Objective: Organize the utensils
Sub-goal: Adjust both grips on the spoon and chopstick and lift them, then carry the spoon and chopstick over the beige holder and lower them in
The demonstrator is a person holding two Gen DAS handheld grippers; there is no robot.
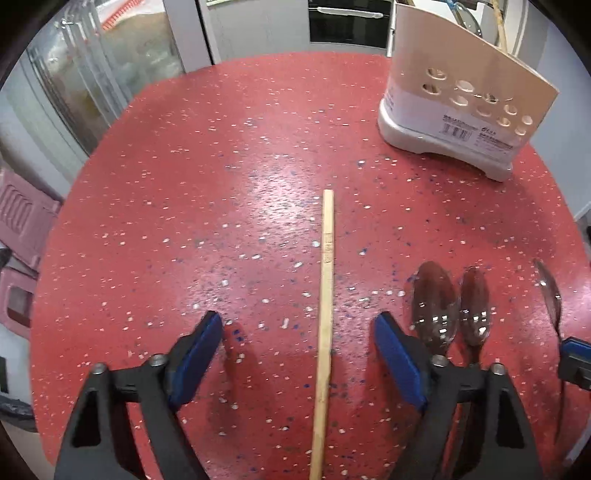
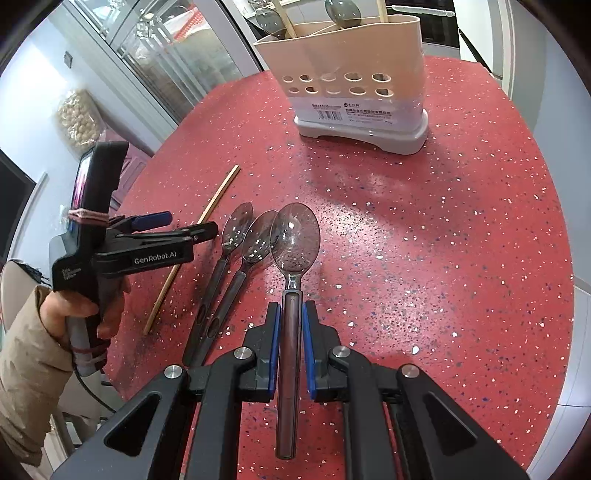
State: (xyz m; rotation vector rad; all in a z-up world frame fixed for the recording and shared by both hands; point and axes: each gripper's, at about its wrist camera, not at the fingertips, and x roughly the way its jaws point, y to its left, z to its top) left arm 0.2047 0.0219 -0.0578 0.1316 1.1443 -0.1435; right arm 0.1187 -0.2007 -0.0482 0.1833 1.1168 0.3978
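Observation:
A wooden chopstick (image 1: 326, 295) lies on the red speckled table (image 1: 184, 206), between the open jaws of my left gripper (image 1: 299, 328), which hovers above it; it also shows in the right wrist view (image 2: 192, 243). My right gripper (image 2: 290, 314) is shut on the handle of a clear spoon (image 2: 295, 236), bowl pointing forward. Two more clear spoons (image 2: 236, 229) (image 2: 258, 236) lie side by side left of it, also in the left wrist view (image 1: 436, 295) (image 1: 476, 302). The beige utensil holder (image 2: 351, 77) stands at the far side and holds spoons and chopsticks.
The left gripper (image 2: 173, 229) and the hand holding it show at the left in the right wrist view. The holder (image 1: 461, 99) stands at the far right in the left wrist view. Glass cabinets (image 1: 92, 66) and an oven (image 1: 347, 22) lie beyond the table.

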